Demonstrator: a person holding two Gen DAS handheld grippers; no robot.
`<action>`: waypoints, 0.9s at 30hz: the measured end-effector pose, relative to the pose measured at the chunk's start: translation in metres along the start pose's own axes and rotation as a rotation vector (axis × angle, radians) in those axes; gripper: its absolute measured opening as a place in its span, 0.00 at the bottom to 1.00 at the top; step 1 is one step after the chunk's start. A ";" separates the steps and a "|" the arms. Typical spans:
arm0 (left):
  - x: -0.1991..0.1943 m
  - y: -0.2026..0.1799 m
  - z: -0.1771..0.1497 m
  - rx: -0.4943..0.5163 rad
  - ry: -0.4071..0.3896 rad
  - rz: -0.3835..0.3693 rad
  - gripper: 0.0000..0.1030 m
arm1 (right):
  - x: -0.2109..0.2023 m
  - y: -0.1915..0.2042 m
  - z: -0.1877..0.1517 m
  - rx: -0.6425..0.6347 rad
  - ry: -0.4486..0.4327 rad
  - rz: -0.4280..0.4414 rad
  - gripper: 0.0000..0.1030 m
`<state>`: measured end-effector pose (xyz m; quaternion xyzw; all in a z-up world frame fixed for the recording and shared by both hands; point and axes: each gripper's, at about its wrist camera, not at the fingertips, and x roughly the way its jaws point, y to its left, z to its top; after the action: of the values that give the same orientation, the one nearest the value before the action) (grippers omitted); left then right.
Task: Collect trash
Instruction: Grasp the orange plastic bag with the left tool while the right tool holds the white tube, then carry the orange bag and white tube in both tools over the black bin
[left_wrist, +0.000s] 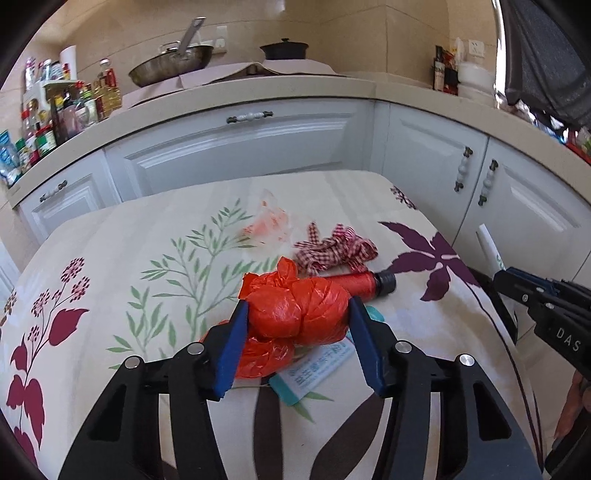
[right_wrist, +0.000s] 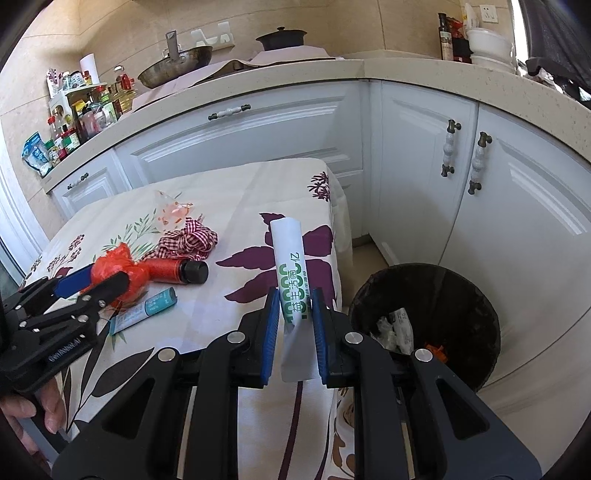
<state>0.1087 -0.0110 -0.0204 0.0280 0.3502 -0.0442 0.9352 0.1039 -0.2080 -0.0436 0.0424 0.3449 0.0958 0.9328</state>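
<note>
Orange plastic bag is sitting between the left gripper pads, both touching it; right gripper is clamping a white sachet left of the bin.

Knotted bag on table, spool behind it; bin right of table, below.

Orange bag: crinkled glossy plastic; tablecloth: matt printed cloth; gingham ribbon: woven fabric; white sachet: smooth, semi-gloss.
</note>
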 end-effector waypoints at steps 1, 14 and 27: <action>-0.003 0.002 0.001 -0.006 -0.007 0.003 0.52 | -0.001 0.000 0.001 -0.001 -0.004 0.000 0.17; -0.030 -0.003 0.014 -0.033 -0.095 0.028 0.52 | -0.024 -0.008 0.002 0.014 -0.056 -0.036 0.17; -0.029 -0.057 0.024 0.017 -0.108 -0.052 0.52 | -0.063 -0.049 -0.003 0.064 -0.125 -0.144 0.17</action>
<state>0.0970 -0.0684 0.0155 0.0244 0.2993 -0.0730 0.9511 0.0626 -0.2695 -0.0126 0.0531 0.2909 0.0148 0.9552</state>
